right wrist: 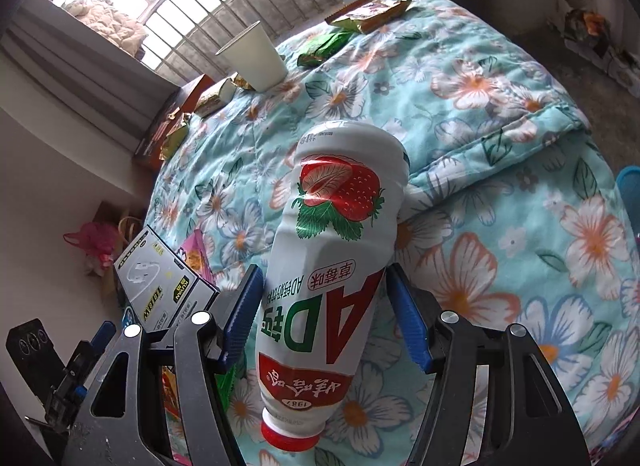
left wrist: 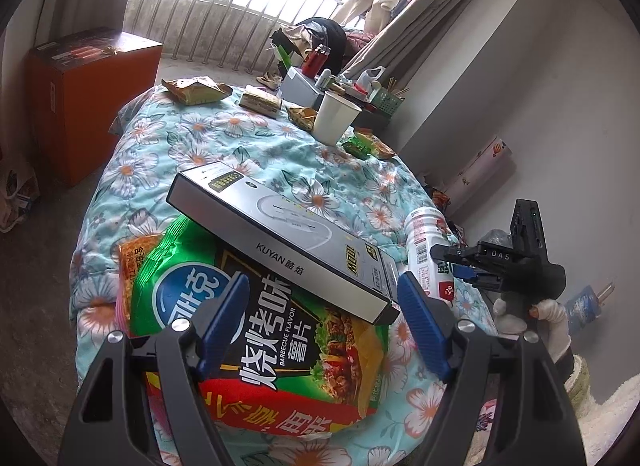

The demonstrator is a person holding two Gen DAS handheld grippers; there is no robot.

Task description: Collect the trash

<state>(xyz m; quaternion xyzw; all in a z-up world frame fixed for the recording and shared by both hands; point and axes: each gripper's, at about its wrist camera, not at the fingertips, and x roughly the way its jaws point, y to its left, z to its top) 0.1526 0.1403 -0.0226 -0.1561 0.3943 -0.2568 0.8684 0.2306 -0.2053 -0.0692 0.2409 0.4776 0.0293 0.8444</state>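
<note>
My left gripper (left wrist: 324, 302) is open over a green barbecue chip bag (left wrist: 256, 346) on the floral quilt (left wrist: 208, 145). A grey KUYAN box (left wrist: 280, 234) lies across the bag, between the fingers. My right gripper (right wrist: 324, 306) is shut on a white strawberry drink bottle (right wrist: 336, 250), red cap toward the camera. The bottle (left wrist: 426, 250) and right gripper (left wrist: 452, 256) also show in the left wrist view at right. A white paper cup (left wrist: 334, 115) stands farther back, with several snack wrappers (left wrist: 196, 89) around it. The cup (right wrist: 256, 59) and wrappers (right wrist: 368, 13) show in the right wrist view.
An orange box (left wrist: 88, 97) stands left of the bed. A cluttered side table (left wrist: 320, 77) sits beyond it by the window railing. A wall runs along the right. The grey box (right wrist: 160, 286) shows in the right wrist view at lower left.
</note>
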